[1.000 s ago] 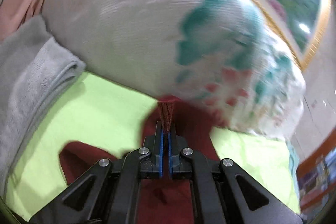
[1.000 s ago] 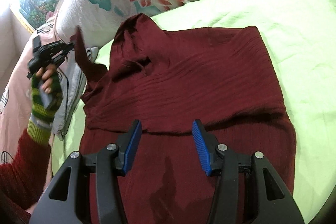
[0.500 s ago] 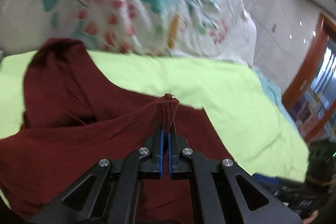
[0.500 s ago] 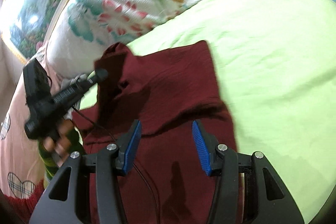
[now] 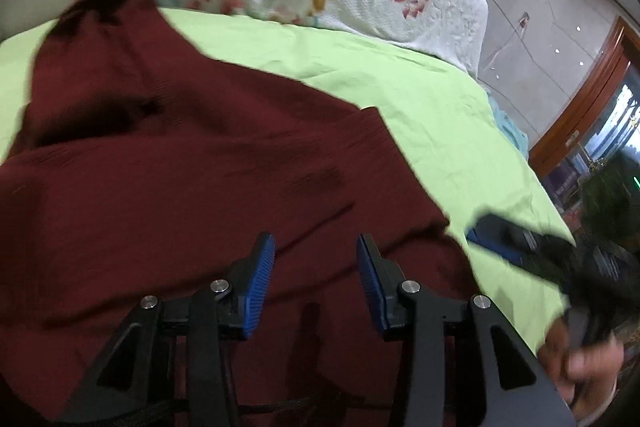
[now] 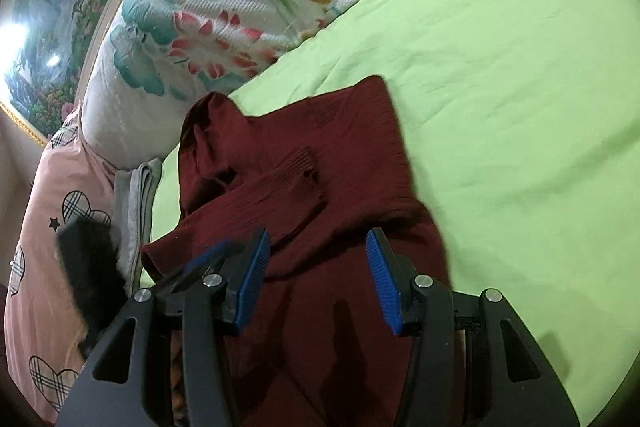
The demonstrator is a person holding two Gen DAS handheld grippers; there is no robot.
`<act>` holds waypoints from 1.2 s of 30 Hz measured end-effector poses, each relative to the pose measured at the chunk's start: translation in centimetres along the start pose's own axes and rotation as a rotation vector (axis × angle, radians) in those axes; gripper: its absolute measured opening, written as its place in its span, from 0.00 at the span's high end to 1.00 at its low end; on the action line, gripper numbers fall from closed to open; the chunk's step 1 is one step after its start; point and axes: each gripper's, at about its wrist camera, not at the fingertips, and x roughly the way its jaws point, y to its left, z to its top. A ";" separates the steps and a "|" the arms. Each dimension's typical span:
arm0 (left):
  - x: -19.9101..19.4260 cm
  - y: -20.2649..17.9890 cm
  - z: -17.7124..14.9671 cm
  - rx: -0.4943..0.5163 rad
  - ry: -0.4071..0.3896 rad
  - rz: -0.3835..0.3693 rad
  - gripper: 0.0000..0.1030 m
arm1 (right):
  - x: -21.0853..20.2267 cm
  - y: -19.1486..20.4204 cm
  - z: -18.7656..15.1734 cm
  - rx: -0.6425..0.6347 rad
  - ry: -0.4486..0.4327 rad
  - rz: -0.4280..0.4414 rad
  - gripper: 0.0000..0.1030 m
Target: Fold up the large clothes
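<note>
A dark red knit sweater (image 5: 168, 163) lies on the lime green bed sheet (image 5: 420, 99). In the right wrist view the sweater (image 6: 320, 195) has one sleeve folded across its body, cuff near the middle. My left gripper (image 5: 316, 267) is open and empty, just above the sweater. My right gripper (image 6: 318, 267) is open and empty over the sweater's lower part. The right gripper also shows blurred at the right of the left wrist view (image 5: 520, 247). The left gripper shows blurred at the left of the right wrist view (image 6: 200, 263).
A white floral quilt (image 6: 240, 7) is piled along the head of the bed. A pink heart-print pillow (image 6: 52, 211) and a folded grey towel (image 6: 136, 195) lie left of the sweater. A wall and wooden door frame (image 5: 592, 95) stand beyond the bed's right side.
My left gripper carried the sleeve cuff across the sweater, then opened and let it go. The sleeve now lies folded on the body. My right gripper stayed open.
</note>
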 end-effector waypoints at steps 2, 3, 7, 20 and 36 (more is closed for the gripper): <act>-2.5 1.7 -1.1 -0.005 -0.026 0.048 0.56 | 1.1 0.3 0.2 0.001 0.020 0.006 0.50; -4.5 3.4 -1.9 -0.021 -0.049 0.087 0.55 | 1.8 0.4 0.4 0.004 0.031 0.012 0.49; -10.0 10.4 -3.7 -0.135 -0.115 0.250 0.52 | 4.0 1.5 1.4 -0.020 0.063 0.029 0.48; -10.8 24.1 -4.1 -0.287 -0.032 0.264 0.52 | 15.0 2.9 6.9 -0.238 0.225 -0.110 0.37; -7.5 20.5 -3.1 -0.096 0.026 0.525 0.86 | 1.4 6.1 10.5 -0.333 -0.319 0.194 0.97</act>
